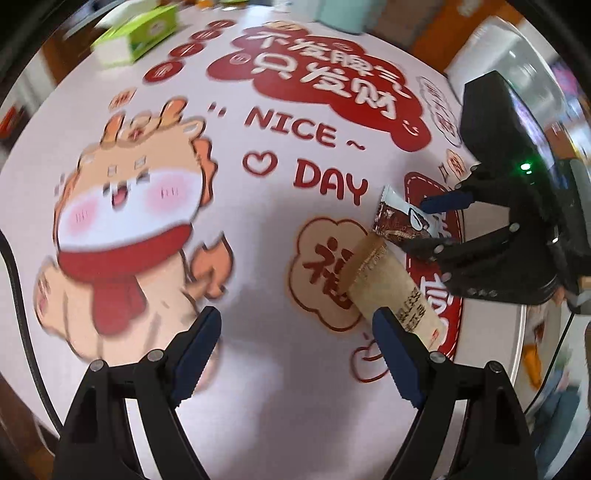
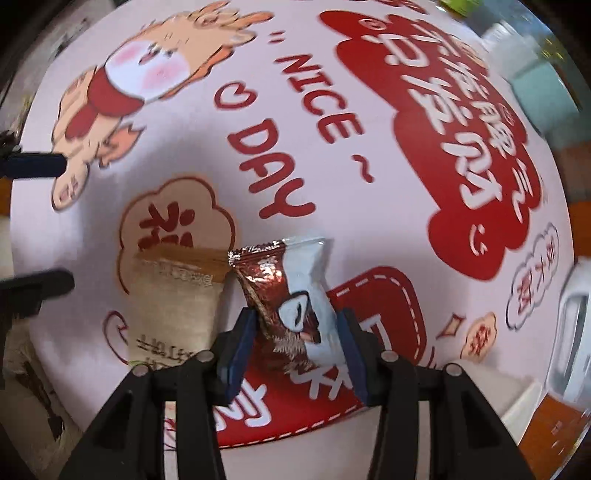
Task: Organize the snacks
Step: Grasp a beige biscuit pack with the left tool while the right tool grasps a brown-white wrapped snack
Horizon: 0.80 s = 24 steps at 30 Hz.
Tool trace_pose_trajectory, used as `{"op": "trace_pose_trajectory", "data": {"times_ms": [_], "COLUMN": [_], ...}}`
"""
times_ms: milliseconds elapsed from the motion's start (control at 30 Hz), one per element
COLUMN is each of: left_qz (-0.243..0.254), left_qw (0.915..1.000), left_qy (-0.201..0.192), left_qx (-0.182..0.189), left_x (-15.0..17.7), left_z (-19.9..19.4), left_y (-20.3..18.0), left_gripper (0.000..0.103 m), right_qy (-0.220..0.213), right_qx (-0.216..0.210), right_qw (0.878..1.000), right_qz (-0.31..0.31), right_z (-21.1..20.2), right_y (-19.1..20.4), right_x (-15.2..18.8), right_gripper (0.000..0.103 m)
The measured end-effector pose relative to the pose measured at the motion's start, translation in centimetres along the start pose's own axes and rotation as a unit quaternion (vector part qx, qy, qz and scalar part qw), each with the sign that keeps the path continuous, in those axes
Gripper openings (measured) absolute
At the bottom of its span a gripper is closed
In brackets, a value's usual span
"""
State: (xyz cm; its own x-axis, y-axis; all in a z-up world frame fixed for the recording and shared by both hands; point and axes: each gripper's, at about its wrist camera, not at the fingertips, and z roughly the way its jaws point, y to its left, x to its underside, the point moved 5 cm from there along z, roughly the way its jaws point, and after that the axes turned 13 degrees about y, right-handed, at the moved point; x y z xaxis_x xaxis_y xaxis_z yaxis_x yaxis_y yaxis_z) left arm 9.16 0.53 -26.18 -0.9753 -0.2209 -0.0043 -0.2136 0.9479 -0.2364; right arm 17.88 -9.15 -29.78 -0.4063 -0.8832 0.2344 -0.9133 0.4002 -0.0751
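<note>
brown snack packet [image 2: 291,295] sits between right claw's [image 2: 295,343] parted pads; left claw [image 1: 295,350] apart, empty.

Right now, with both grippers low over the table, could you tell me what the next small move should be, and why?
Probably lift the right gripper straight up. The brown-and-white snack packet lies on the tablecloth between its jaws, which look slightly clear of it, beside the tan snack packet. The left gripper is open with nothing between its jaws.

Looks like someone's home, maybe a dining spot: a festive cartoon tablecloth [image 1: 258,229] covers the table, with a green tissue box [image 1: 142,33] on it.
</note>
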Motion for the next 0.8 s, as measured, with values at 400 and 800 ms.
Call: {"op": "trace_pose_trajectory", "data": {"times_ms": [400,800], "left_qz": [-0.116,-0.130], "left_qw": [0.9927,0.9900], "left_qy": [0.008,0.044], "left_qx": [0.030,-0.033], "left_x": [1.1,-0.8], "left_z": [2.5,5.3], "left_y": [-3.3,-7.8], "left_gripper": [0.083,0.083], "right_qy": [-0.031,-0.097], "right_qx": [-0.083,-0.122], "right_qw": [0.994,0.972], "right_qz": [0.070,0.174], "right_z": [-1.1,-3.9], "right_y": [-2.8,-7.5], "right_x": [0.3,2.9], "right_gripper": [0.040,0.039]}}
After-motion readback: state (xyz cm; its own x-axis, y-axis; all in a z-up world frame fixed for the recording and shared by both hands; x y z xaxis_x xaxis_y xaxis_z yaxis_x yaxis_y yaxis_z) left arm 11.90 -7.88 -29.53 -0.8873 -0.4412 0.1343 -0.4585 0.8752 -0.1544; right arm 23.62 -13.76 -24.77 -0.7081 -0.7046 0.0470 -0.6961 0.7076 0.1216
